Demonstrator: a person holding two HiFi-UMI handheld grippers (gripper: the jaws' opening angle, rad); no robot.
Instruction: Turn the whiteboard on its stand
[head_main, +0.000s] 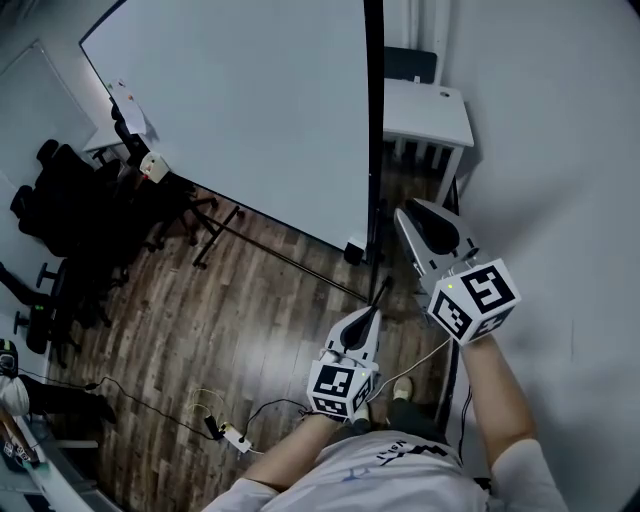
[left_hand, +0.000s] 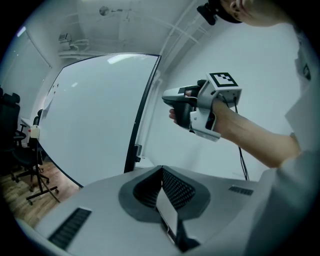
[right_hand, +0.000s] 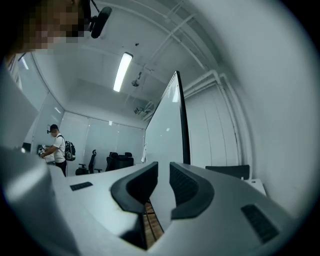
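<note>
Beside the whiteboard (head_main: 250, 100), the left gripper (head_main: 381, 290) has its jaws pressed together on nothing, while the right gripper (head_main: 403, 213) shows a narrow gap, also empty. The board stands upright on its stand (head_main: 262, 248), its long axis running away leftward from both grippers; its dark side edge lies just ahead of the right gripper's tips

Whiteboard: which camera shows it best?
Head view: the whiteboard shows almost its whole face, plus its black side edge and its stand. The left gripper view shows its face at a slant, partly hidden; the right gripper view sees it nearly edge-on.
</note>
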